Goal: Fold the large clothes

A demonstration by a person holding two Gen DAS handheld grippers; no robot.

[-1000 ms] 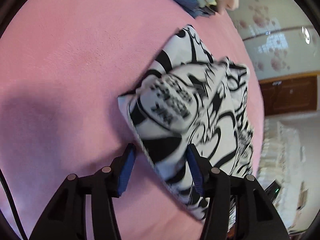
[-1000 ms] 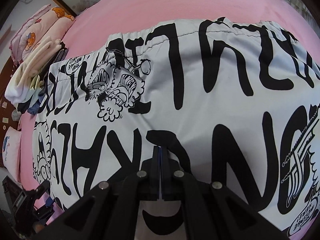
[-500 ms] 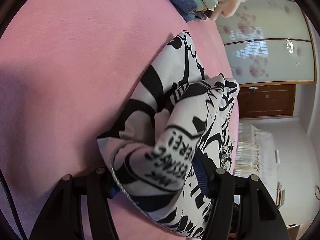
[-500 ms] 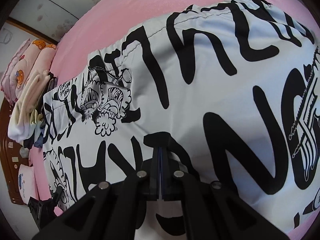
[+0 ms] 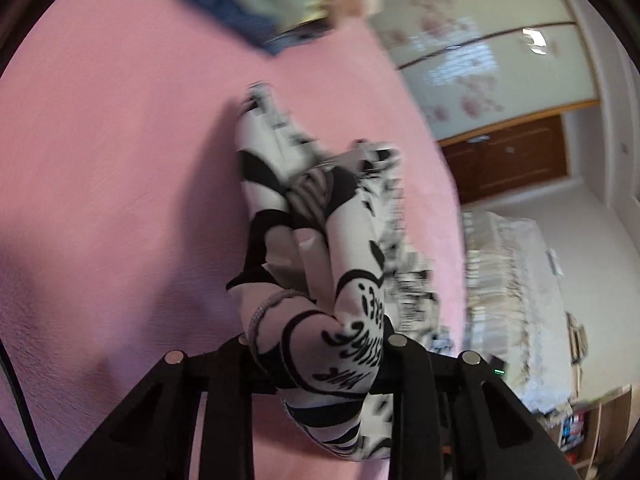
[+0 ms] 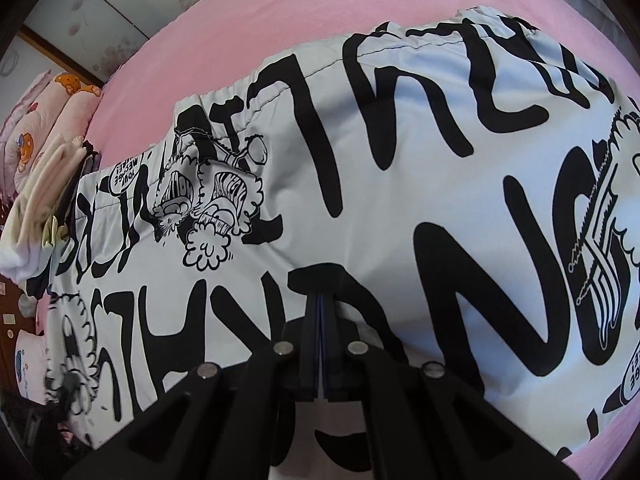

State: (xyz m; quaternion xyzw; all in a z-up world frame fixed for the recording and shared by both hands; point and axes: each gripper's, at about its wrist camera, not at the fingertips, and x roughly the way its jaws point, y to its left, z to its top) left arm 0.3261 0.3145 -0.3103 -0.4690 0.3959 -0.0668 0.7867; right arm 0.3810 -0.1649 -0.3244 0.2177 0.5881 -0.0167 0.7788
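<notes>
A large white garment (image 6: 360, 160) with bold black lettering and cartoon prints lies spread on the pink bed (image 6: 280, 12). My right gripper (image 6: 322, 300) is shut, pads together, its tips down on the flat cloth near the front edge. In the left wrist view a hemmed end of the same garment (image 5: 352, 320) is bunched up and raised off the bed (image 5: 120, 160). My left gripper (image 5: 318, 344) has that bunch between its jaws, which are closing and squeeze it from both sides. The picture there is motion-blurred.
A stack of folded clothes (image 5: 256, 4) sits at the far end of the bed, also visible as folded clothes (image 6: 36, 200) in the right view beside cartoon-print pillows (image 6: 44, 112). Sliding wardrobe doors (image 5: 480, 60) and a white lace cover (image 5: 512, 292) lie beyond the bed edge.
The left gripper's jaws went from wide around the garment's end to closed on it, and the cloth is gathered and lifted. The right gripper stayed shut on the cloth, rolling slightly.
</notes>
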